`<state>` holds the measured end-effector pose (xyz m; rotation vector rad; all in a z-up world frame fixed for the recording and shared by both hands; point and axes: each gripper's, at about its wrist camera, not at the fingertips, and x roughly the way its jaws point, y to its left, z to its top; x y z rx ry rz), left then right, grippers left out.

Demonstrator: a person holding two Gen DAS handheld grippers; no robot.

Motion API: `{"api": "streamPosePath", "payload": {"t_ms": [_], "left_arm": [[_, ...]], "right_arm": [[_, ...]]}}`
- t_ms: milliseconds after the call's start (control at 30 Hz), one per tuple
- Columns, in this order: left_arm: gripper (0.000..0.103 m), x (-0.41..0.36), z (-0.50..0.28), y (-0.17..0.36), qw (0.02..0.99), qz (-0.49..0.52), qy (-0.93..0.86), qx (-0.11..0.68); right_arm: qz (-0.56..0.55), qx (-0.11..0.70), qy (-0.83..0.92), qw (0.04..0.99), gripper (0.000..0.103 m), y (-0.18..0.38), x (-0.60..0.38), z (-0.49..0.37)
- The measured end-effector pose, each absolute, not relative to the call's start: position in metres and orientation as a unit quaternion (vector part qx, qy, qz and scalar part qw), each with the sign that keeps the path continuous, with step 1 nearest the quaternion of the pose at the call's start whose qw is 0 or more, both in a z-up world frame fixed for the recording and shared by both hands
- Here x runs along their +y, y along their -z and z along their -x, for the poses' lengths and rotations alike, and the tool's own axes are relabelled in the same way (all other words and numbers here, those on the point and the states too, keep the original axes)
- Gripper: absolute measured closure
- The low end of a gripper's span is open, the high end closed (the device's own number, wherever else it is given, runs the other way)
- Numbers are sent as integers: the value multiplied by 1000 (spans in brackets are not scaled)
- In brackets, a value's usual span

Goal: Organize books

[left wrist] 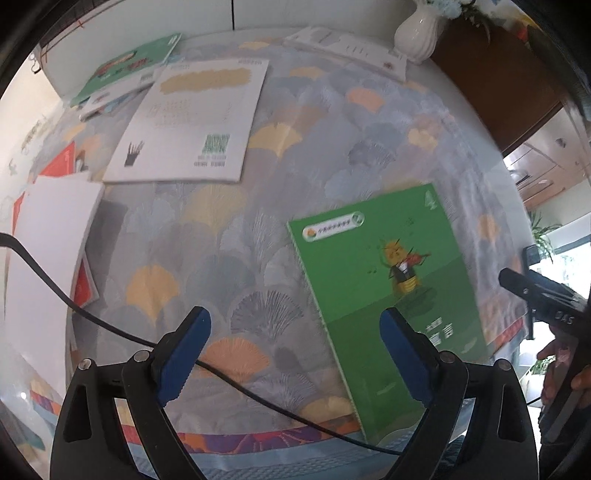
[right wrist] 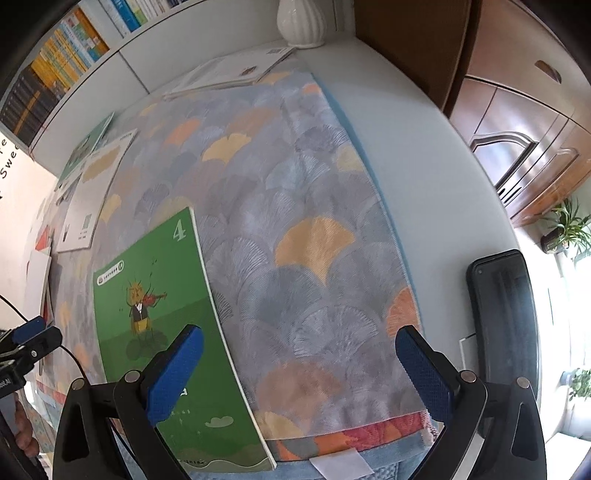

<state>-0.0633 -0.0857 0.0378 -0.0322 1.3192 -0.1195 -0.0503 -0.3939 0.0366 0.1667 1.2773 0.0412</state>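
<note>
Lying flat on the tablecloth (right wrist: pixel 314 221) with its long axis running 6-to-12 o'clock, the green book (right wrist: pixel 166 332) sits under the right gripper (right wrist: pixel 299 373), nearer than the left gripper (left wrist: pixel 295 354); both stand spread, empty.

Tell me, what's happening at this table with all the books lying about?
A person is tidying books with two hand-held grippers. Both the left gripper and the right gripper hang open above the patterned cloth, holding nothing. The green book with the violin-playing insect lies flat at the near edge. A white booklet and more books lie scattered farther back, near a white vase.
</note>
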Motion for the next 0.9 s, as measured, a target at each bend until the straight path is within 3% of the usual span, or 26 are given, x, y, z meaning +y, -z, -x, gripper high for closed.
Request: {"api": "streamPosePath", "payload": {"t_ms": [267,367,433,600,733,900], "left_arm": [[10,-93,71,-1,745,39,93,659],[5,-98,72,13,727,49,112,676],[1,-105,73,16,732,35,121,670],[1,-129,78,15,740,-21,139,657],[1,-135,80,9,713,76,240,654],[1,-124,80,10,708,153,265,636]], "right_arm": [[-103,632,-85,763,0,-11,-389,43],[-107,643,-118,749,0,-3,-386,39],[-89,644,-139,747,0,-1,-380,37],[-58,655,-156,737,0,2,-368,33],[-75,665,-209,713,0,3,-357,35],[-188,676,-275,657,0,15,-364,26]]}}
